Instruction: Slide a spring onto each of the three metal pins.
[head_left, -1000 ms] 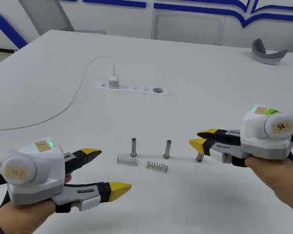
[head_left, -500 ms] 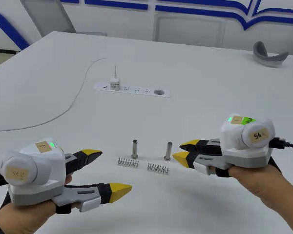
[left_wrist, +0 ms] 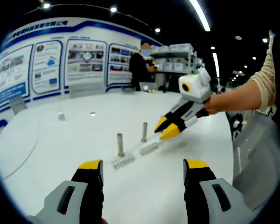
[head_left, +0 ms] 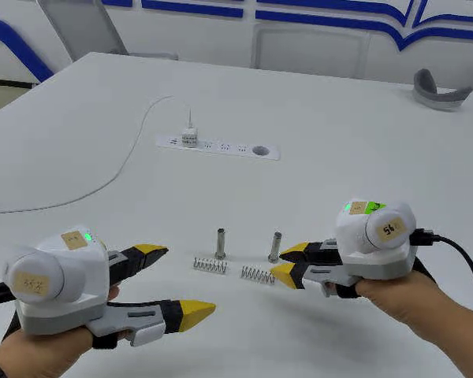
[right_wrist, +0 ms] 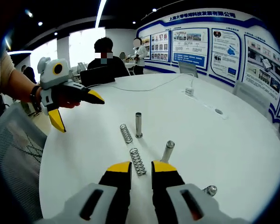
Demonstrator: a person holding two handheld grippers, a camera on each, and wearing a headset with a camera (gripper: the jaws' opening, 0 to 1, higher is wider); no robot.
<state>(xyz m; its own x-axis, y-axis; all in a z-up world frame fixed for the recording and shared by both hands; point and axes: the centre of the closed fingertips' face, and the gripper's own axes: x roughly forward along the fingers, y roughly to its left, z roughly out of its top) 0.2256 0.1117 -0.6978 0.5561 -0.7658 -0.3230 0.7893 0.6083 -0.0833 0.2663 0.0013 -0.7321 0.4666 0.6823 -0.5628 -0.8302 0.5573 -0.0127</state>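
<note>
Two bare metal pins point(head_left: 220, 242) point(head_left: 275, 246) stand upright mid-table. Two loose springs point(head_left: 210, 265) point(head_left: 257, 275) lie just in front of them. My right gripper point(head_left: 288, 262) hovers low at the right end of the right spring, its jaws a narrow gap apart with nothing between them. In the right gripper view that spring point(right_wrist: 137, 161) lies just ahead of the tips, and a third pin's top point(right_wrist: 209, 190) shows at the lower right. My left gripper point(head_left: 177, 279) rests wide open at the near left, well short of the left spring point(left_wrist: 123, 161).
A white power strip point(head_left: 217, 146) with a plugged charger point(head_left: 189, 138) and a white cable point(head_left: 118, 169) lies beyond the pins. A grey curved object point(head_left: 440, 90) sits at the far right. A black cable point(head_left: 457, 256) trails from my right gripper. People stand in the background.
My right gripper has moved left and nearer, from beside the third pin to the right spring, and now covers that pin in the head view. The left gripper has stayed put.
</note>
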